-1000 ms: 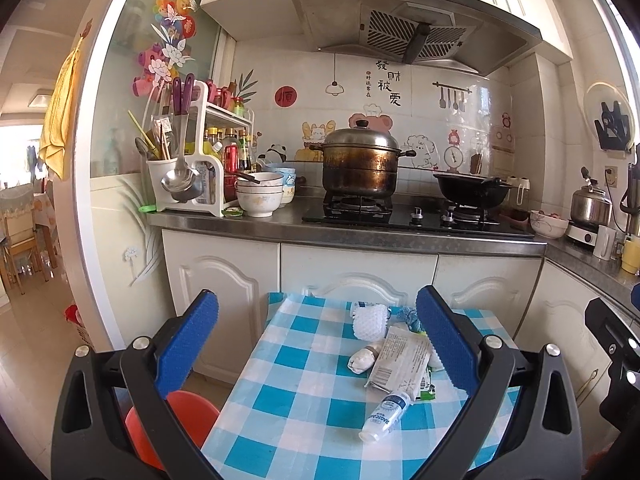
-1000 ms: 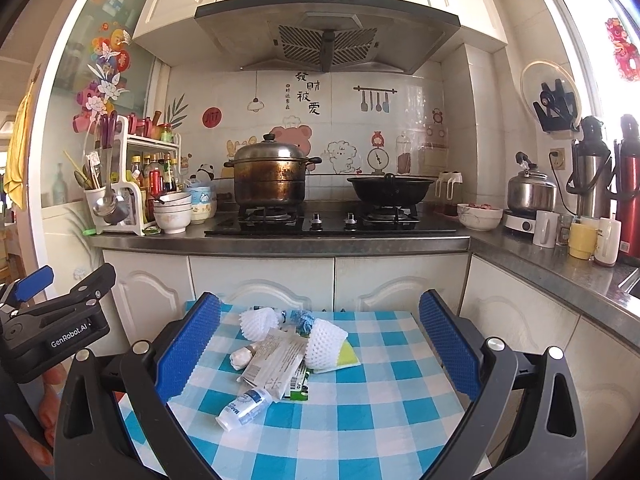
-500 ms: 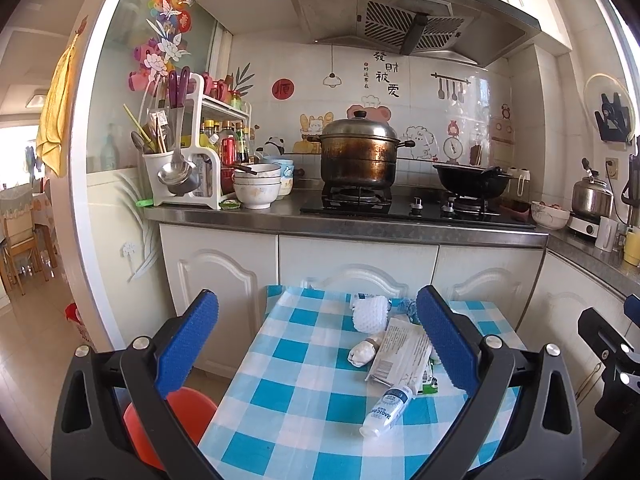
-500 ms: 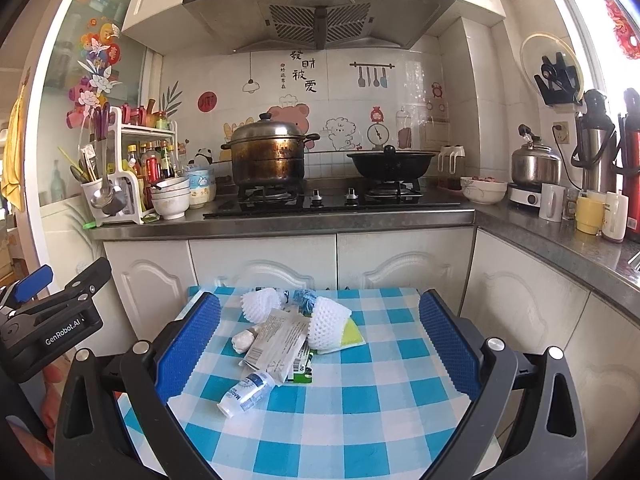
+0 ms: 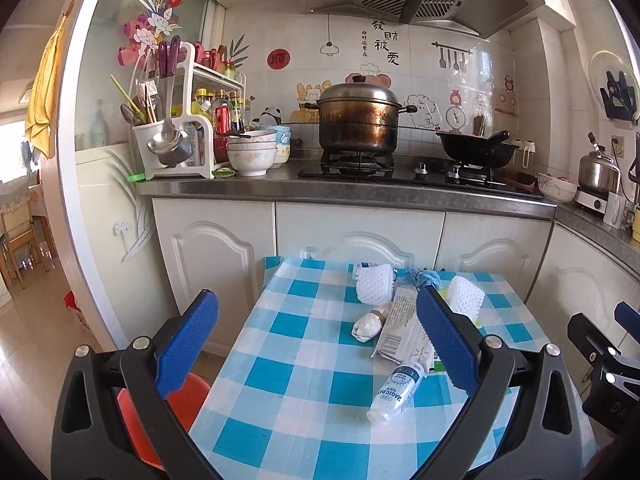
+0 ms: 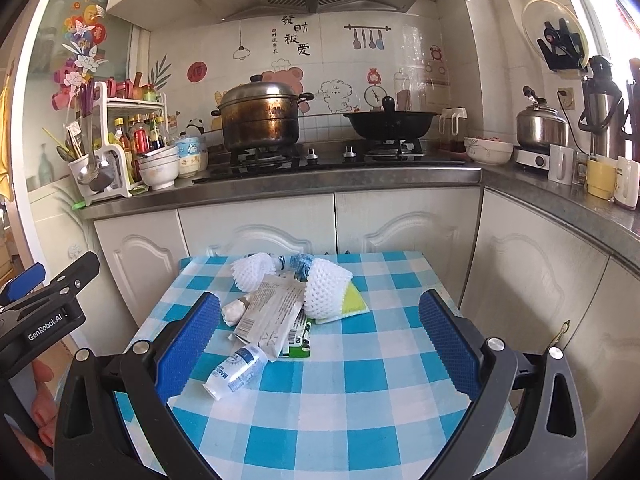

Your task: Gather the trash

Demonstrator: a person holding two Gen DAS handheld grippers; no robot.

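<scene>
Ahead of both grippers sits a small table with a blue-and-white checked cloth, and the trash is piled toward its far side. The left gripper hangs with its jaws spread wide, nothing between them; same deal for the right gripper, wide apart and holding nothing.

From the right gripper, the pile lies just past its left finger: a small bottle lying on its side nearest, a flat white wrapper behind it on top of a green carton, a crumpled tissue to the left, then 2 white foam nets farther back. Some blue scrap sits between the nets, can't really tell what it is.

From the left gripper, the same bottle lies just inside its right finger, which partly hides the wrapper. Something red sits low behind its left finger, off the table.
</scene>
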